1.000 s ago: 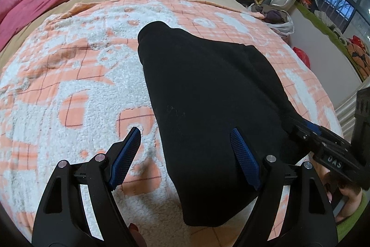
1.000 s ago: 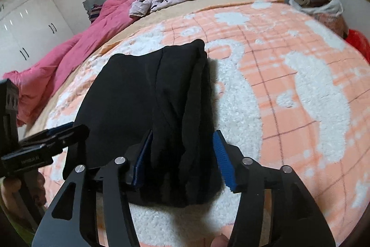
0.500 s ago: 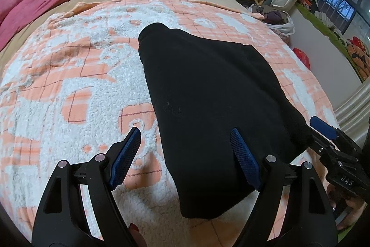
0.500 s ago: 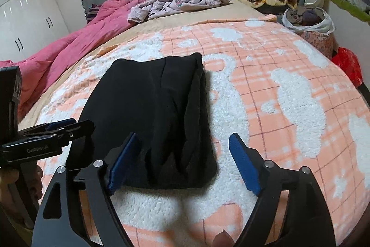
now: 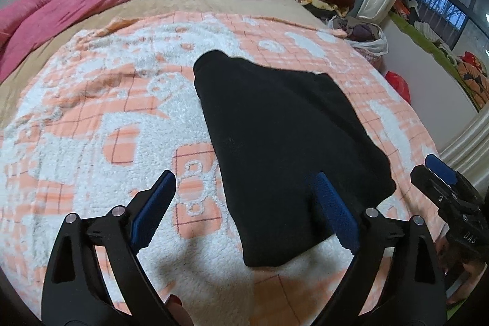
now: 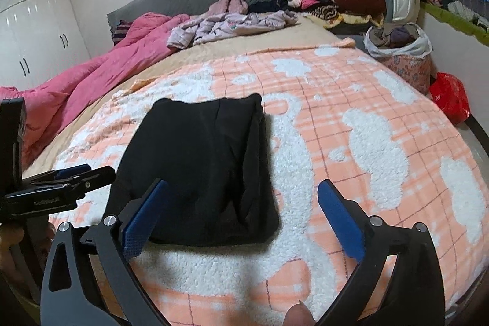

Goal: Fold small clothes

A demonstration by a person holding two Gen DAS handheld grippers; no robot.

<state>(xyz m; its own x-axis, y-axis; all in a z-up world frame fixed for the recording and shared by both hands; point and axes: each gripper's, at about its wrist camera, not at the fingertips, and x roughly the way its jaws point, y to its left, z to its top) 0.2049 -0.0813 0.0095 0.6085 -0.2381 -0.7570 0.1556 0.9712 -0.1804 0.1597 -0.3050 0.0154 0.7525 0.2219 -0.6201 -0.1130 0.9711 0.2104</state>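
black garment (image 6: 201, 170) sits folded into a thick rectangle on the orange-and-white fleece blanket (image 6: 351, 142) that covers the near part of the bed, long axis running straight away from both cameras. and both tools are off it! the right gripper (image 6: 241, 211) hangs over the garment's near right corner, jaws opening, blue pads wide with nothing pressed between them; only its left finger overlaps the cloth in view. over on the other side the left gripper (image 5: 244, 205) is letting go too, jaws opening, the garment's near left edge just ahead of its right finger, no pinch. judging by the neat edges, this piece looks finished. the unfolded lilac clothes (image 6: 232, 23) lie well beyond, at the far end by the pink quilt (image 6: 91, 75), a similar reach for either hand.
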